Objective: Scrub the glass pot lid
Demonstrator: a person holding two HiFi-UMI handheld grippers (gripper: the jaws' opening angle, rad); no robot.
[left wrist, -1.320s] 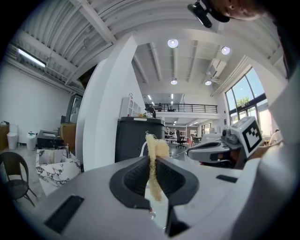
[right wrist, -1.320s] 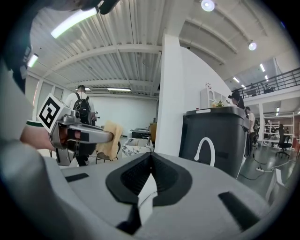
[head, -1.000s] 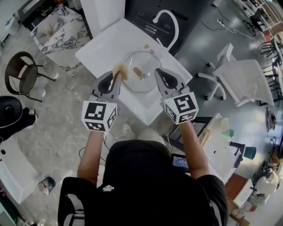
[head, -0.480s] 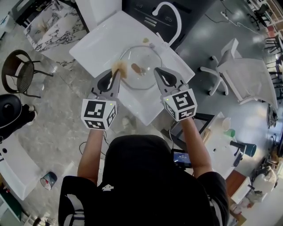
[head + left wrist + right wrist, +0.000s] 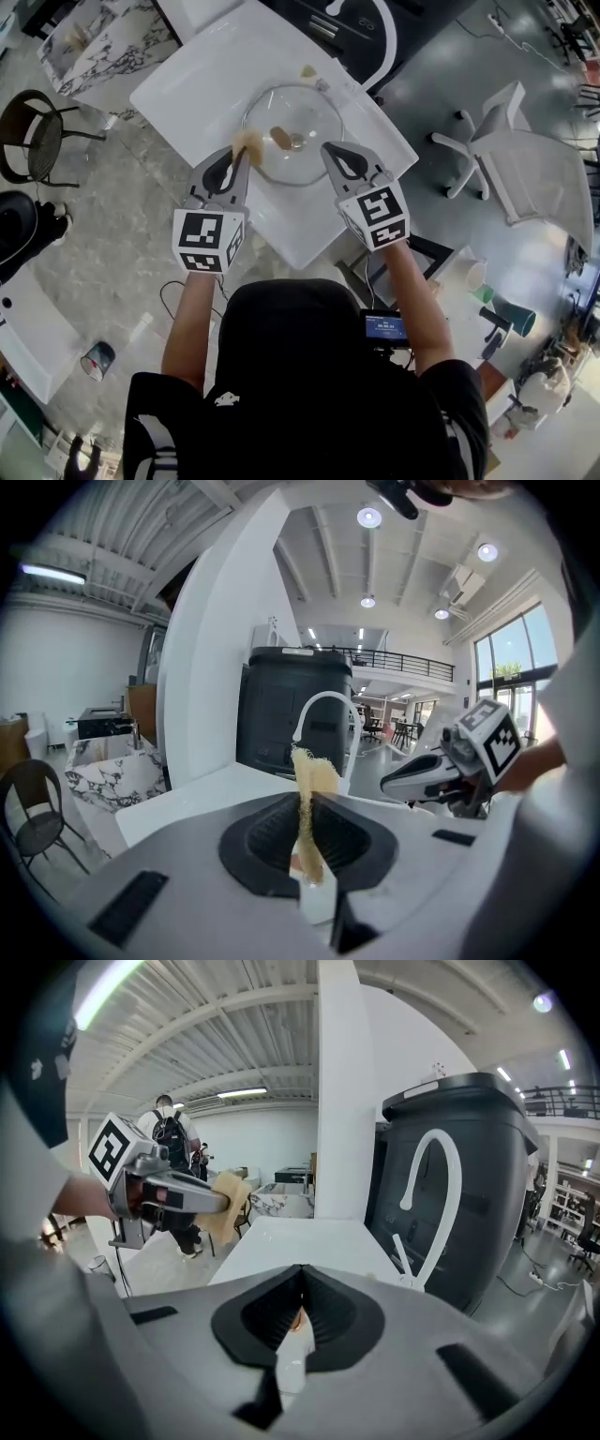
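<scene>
The round glass pot lid [image 5: 305,112] lies on the white sink top [image 5: 202,89], with a metal knob [image 5: 297,142] and a brown blob [image 5: 279,137] at its middle. My left gripper [image 5: 242,153] is shut on a yellow sponge [image 5: 248,142] at the lid's near left rim. In the left gripper view the sponge [image 5: 307,785] stands upright between the jaws of that gripper [image 5: 305,803]. My right gripper [image 5: 324,146] is shut, its tips over the lid's near right rim. Nothing shows clearly between the jaws of the right gripper [image 5: 300,1277].
A white arched faucet [image 5: 380,28] stands behind the lid, by a dark cabinet. A small tan scrap [image 5: 307,71] lies on the sink top. A white swivel chair [image 5: 511,159] stands right, a black round chair [image 5: 37,131] and marble block [image 5: 103,37] left.
The head view has swung, so the sink sits further up and left. Both grippers keep about the same places at the lid's near rim, sponge still held.
</scene>
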